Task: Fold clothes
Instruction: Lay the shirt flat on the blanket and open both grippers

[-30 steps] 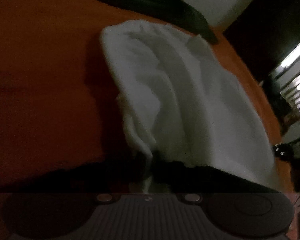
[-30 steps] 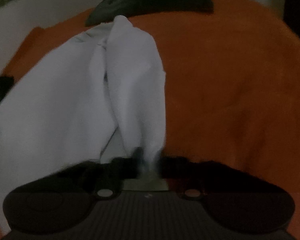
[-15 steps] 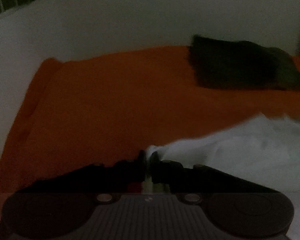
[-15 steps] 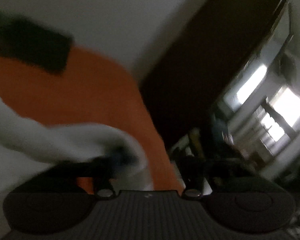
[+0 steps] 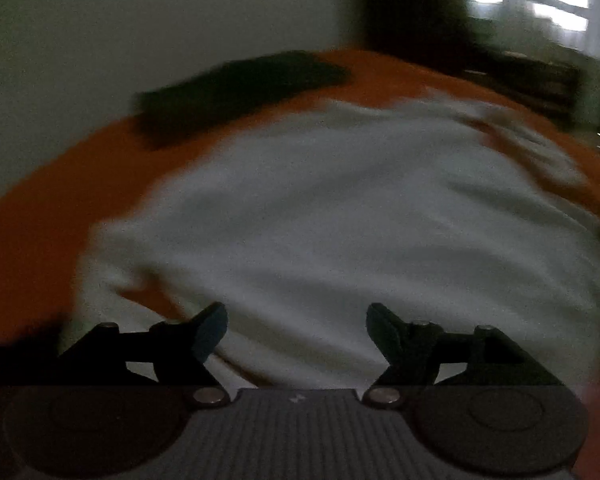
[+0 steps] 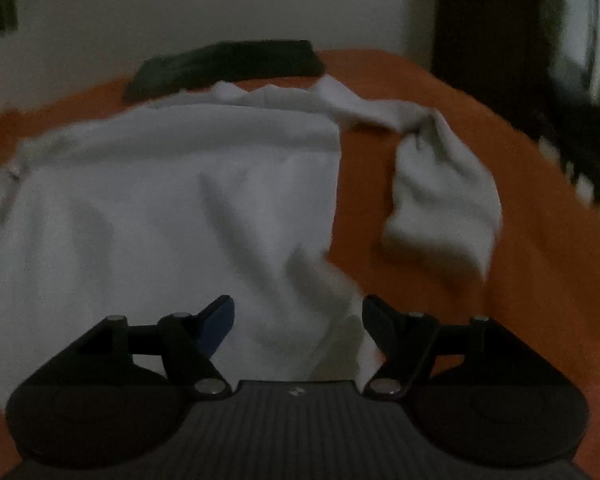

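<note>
Closest in, both tools stand with their jaws wide apart and nothing between them. The left gripper [image 5: 296, 316] hangs over the near edge of the white garment [image 5: 340, 220], which fills the view just ahead of its fingers. The right gripper [image 6: 298, 312] sits over the garment's near right corner [image 6: 160, 208], with cloth running under the gap between its fingers.

Ahead of the right gripper the white garment lies spread on the orange bed cover [image 6: 440, 80], its body fairly flat with a few creases. A sleeve [image 6: 440, 184] trails off ahead and to the right of that gripper, bunched and lying on the cover apart from the body. The dim, smeared left view makes the garment's left edge hard to read, so I cannot say whether a sleeve on that side is tucked.

Further off, past the white garment's far edge, a dark folded garment [image 6: 228, 64] lies at the back of the bed by the wall.

As a judgement: one piece looks folded and set aside, while the white one is laid out but unfolded, its right sleeve loose.
</note>
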Action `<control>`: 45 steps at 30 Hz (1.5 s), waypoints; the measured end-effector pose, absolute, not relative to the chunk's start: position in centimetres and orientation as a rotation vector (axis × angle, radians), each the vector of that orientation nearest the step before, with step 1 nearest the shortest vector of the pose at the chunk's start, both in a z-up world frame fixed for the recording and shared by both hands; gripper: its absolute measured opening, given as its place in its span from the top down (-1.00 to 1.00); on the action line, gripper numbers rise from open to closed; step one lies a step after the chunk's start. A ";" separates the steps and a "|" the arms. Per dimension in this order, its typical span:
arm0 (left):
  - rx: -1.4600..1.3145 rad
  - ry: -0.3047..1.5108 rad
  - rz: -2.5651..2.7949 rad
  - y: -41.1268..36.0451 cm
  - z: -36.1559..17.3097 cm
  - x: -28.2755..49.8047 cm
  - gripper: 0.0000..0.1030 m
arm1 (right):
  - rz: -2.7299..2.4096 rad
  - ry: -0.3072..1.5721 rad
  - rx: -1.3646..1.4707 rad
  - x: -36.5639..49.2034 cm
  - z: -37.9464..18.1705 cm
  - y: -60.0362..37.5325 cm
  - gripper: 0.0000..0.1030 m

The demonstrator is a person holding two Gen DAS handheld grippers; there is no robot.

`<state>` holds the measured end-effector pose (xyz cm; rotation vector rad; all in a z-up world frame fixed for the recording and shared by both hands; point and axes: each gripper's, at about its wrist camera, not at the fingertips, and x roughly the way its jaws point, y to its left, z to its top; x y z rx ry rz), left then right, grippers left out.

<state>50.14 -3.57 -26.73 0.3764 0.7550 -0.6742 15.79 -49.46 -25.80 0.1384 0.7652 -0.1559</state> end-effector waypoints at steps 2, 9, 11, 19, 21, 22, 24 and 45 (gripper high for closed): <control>0.340 0.771 -0.750 -3.2 -29.3 46.1 -0.45 | -0.159 0.768 0.164 13.0 -24.3 -50.0 -0.39; 0.359 0.788 -0.794 -0.8 -34.3 39.5 -0.47 | -0.087 0.821 -0.035 9.7 -24.2 -53.5 -0.42; 0.330 0.820 -0.810 0.2 -35.0 39.1 -0.47 | -0.049 0.811 -0.119 9.6 -26.0 -53.3 -0.42; 0.325 0.680 -0.649 -1.7 -37.3 36.8 -0.69 | 0.001 0.619 -0.121 12.2 -31.3 -53.2 0.03; 0.253 0.671 -0.559 -2.9 -37.3 37.6 -0.70 | -0.001 0.558 -0.085 13.4 -31.2 -53.5 0.01; 0.216 0.668 -0.511 -3.6 -37.3 38.1 -0.69 | 0.011 0.545 -0.070 14.0 -31.0 -53.6 0.11; 0.180 0.664 -0.425 -4.5 -36.6 38.2 -0.28 | 0.065 0.525 -0.035 15.3 -30.2 -53.9 0.82; 0.268 1.020 0.143 -5.0 -28.6 28.2 0.91 | -0.216 0.516 0.112 2.3 -28.8 -53.7 0.86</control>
